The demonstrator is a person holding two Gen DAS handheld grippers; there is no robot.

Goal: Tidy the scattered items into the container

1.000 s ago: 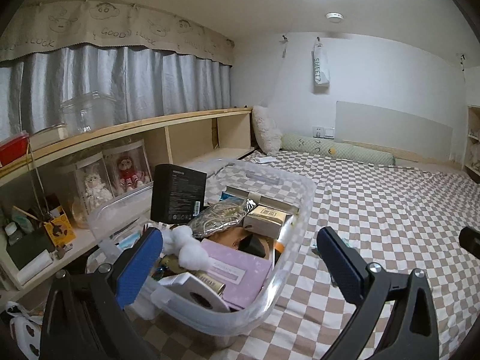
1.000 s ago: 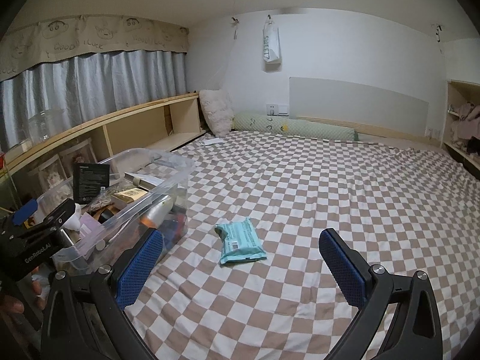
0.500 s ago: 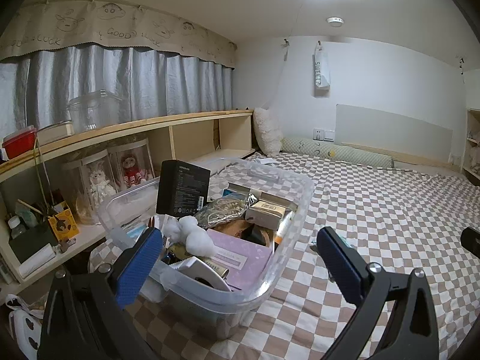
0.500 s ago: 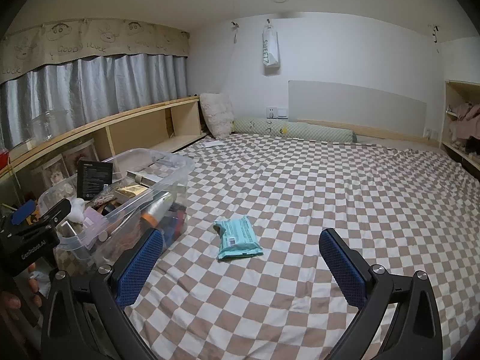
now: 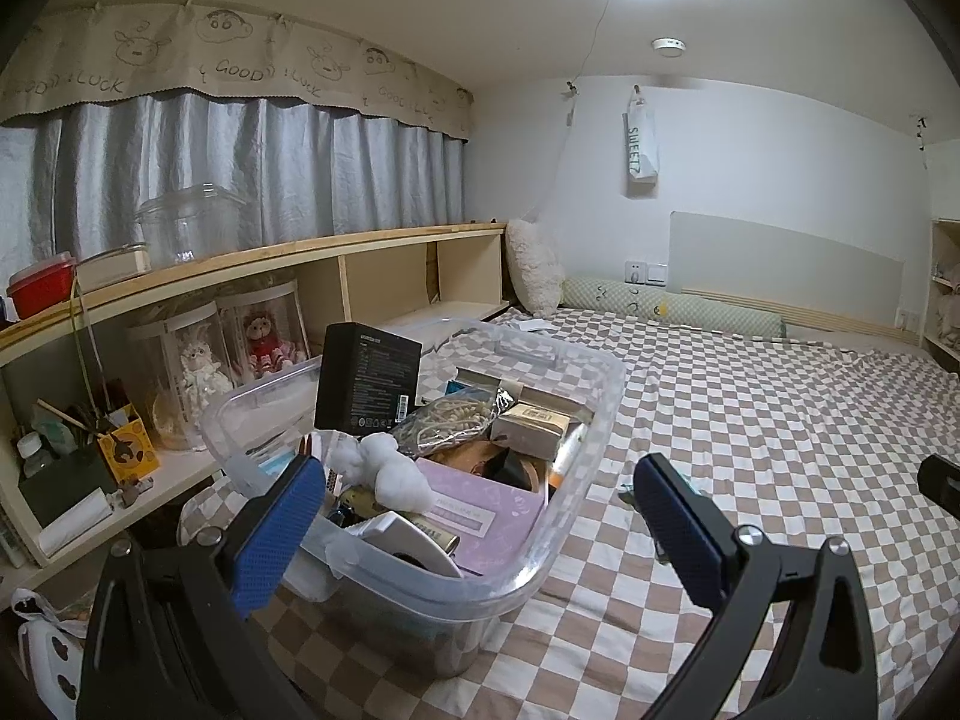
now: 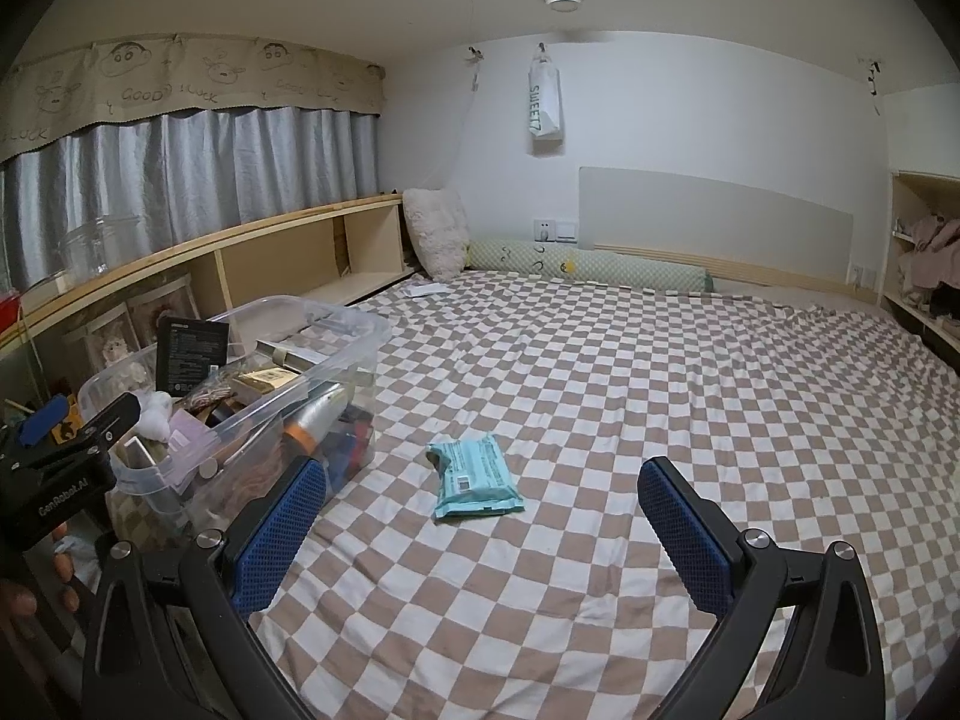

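Container: the clear plastic bin [image 6: 360,336] stands on the checked bedsheet [image 6: 660,420], left of and beyond the right gripper's left jaw; in the left wrist view its near rim sits between that gripper's jaws.
Done so far: the bin is crowded with a black box [image 5: 367,378], cotton wool [image 5: 390,468], a lilac card [image 5: 480,510] and small cartons, so most of the tidying looks finished.
Left to do: one teal packet [image 6: 477,475] lies flat on the sheet outside the bin; nothing else loose shows.
Left gripper [image 5: 483,531]: jaws spread wide, holding nothing, over the bin's near end.
Right gripper [image 6: 480,531]: jaws spread wide, holding nothing.
Packet against jaws: ahead of the right gripper, between the lines of its jaws, a little left of centre, touching neither.
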